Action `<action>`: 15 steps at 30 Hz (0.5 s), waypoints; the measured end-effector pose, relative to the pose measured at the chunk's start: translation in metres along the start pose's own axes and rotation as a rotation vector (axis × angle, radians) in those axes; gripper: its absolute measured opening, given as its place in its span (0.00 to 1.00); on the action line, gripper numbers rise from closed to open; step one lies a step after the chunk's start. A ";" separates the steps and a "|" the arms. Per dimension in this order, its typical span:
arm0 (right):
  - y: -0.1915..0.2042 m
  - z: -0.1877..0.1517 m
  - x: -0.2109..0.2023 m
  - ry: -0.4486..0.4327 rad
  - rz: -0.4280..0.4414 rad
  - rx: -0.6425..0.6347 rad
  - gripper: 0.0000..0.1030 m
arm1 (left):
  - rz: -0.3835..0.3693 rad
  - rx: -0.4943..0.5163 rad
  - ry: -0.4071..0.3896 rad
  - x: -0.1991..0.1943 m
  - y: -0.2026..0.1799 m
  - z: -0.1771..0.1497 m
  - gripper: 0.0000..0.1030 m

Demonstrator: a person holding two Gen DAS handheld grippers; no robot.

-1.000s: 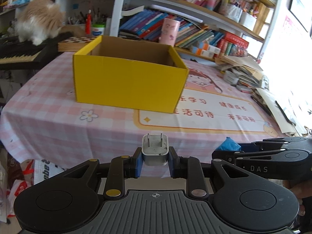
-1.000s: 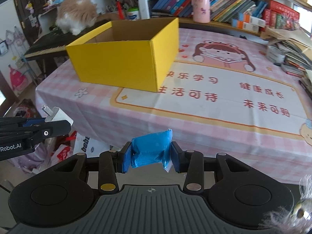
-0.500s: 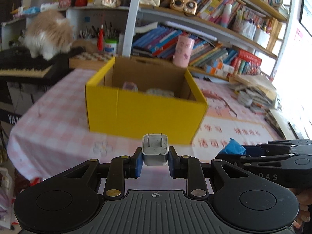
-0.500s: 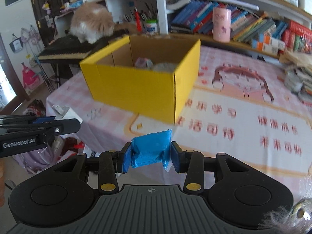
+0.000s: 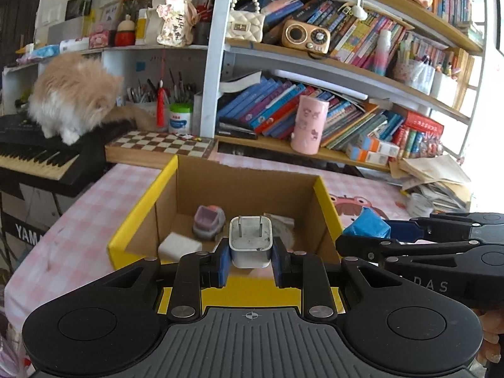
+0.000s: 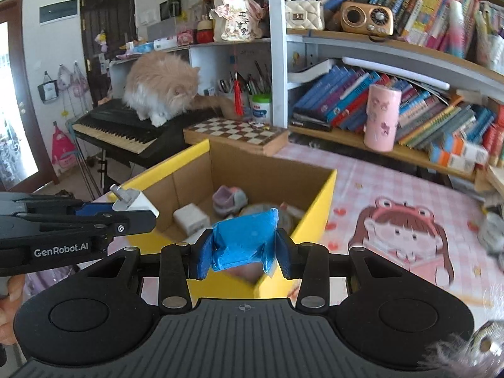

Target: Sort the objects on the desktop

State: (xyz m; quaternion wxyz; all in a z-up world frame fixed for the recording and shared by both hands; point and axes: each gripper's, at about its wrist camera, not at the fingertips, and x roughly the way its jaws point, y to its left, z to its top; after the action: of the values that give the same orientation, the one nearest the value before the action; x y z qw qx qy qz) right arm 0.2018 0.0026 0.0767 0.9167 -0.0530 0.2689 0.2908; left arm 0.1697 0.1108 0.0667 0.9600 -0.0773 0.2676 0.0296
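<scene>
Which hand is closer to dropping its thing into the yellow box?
Probably the left gripper: its white charger looks lined up with the yellow box opening. The right gripper holds its blue packet near the box's front corner.

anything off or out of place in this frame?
Only one oddity: a fluffy cat stands on the keyboard behind the yellow box. Otherwise orderly: left claw grips the white charger, right claw grips the blue packet, both held at the box's near edge. Nothing spilled.
</scene>
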 end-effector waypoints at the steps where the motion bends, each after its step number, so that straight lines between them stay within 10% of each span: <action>1: -0.004 0.003 0.006 0.002 0.006 -0.005 0.37 | 0.005 0.005 0.009 0.007 -0.002 0.001 0.24; 15: -0.037 0.013 0.063 0.038 0.067 -0.068 0.37 | 0.069 0.046 0.088 0.060 -0.010 0.015 0.24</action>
State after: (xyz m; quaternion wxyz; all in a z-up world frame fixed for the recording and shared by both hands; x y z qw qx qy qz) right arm 0.2720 0.0068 0.0527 0.8988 -0.0807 0.2776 0.3295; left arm 0.2300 0.1048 0.0499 0.9473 -0.0473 0.3125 0.0531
